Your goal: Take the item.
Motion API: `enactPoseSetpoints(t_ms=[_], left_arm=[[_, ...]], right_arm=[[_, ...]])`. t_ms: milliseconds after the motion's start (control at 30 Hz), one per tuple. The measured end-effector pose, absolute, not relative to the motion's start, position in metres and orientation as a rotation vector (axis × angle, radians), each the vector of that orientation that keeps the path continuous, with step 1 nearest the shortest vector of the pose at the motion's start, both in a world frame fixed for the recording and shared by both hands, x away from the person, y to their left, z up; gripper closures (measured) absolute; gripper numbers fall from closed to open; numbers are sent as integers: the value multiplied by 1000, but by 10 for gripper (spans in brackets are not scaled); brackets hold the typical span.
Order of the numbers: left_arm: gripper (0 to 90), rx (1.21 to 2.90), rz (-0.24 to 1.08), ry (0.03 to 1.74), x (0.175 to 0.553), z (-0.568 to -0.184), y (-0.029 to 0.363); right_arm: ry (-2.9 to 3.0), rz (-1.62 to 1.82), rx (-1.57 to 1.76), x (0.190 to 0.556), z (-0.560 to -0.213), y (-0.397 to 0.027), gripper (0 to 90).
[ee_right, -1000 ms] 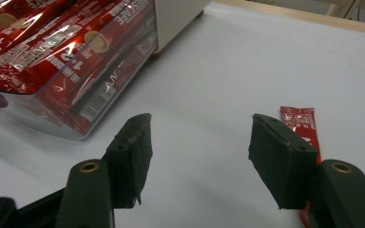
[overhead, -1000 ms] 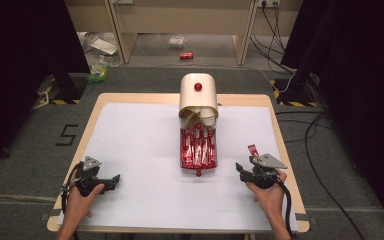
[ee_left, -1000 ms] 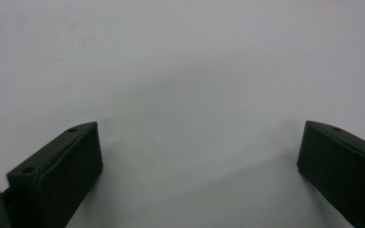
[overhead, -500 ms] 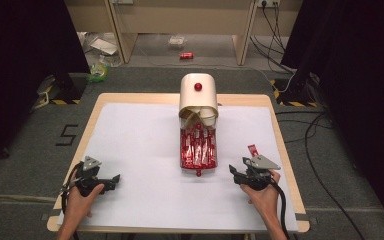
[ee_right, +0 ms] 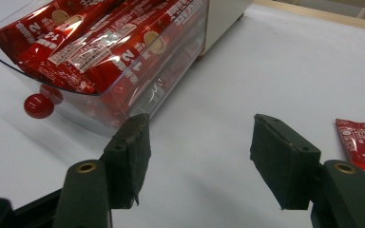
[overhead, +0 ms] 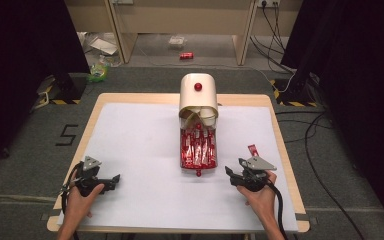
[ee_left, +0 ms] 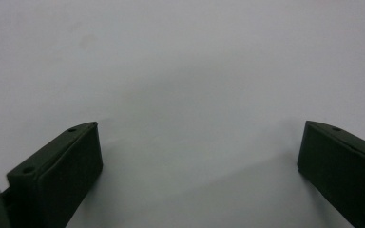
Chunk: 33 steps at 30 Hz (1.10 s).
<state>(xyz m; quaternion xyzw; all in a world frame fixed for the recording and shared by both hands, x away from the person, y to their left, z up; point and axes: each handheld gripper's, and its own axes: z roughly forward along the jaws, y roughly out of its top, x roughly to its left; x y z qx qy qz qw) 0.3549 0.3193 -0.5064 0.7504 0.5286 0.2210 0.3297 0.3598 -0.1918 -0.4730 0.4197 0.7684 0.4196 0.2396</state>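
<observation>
Right black two-jaw gripper (overhead: 232,173) sits low on the white sheet covering the table (overhead: 140,145), near the right front edge, held in the person's right hand (overhead: 260,197). Jaws stand apart with bare sheet between them, nothing clamped. In the right gripper view its left jaw tip is just beside the front wall of the clear plastic drawer (ee_right: 123,102); looks like a small gap, but touching or not is hard to call from this angle.

The drawer is pulled out toward the person from the cream round-topped dispenser box (overhead: 198,97), which stands at table centre toward the far edge. Drawer is packed with red coffee stick sachets (ee_right: 95,42) lying lengthwise. Round red knob (ee_right: 38,105) is on the drawer's front end; a second red knob (overhead: 198,86) sits on top of the box.

One loose red sachet (ee_right: 363,145) lies flat on the sheet, just to the right of the right gripper, apart from the drawer.

Left black two-jaw gripper (overhead: 116,178) is in the left hand (overhead: 82,197) at the left front of the sheet, well apart from the drawer. Jaws wide apart, plain sheet between them.
</observation>
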Motion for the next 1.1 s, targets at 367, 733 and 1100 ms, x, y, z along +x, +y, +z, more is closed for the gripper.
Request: enactPoseSetpoints(t_ms=[367,733,1100], left_arm=[[2,1963,578,1383,355,-506,319],[2,1963,578,1383,355,-506,319],[2,1963,579,1383,355,-506,319]], right_arm=[[2121,1170,1124,357,-472,-185,385],[2156,1216,1086,352,-472,-173,332],[2185,1228,1076,353,-475,-166,306]])
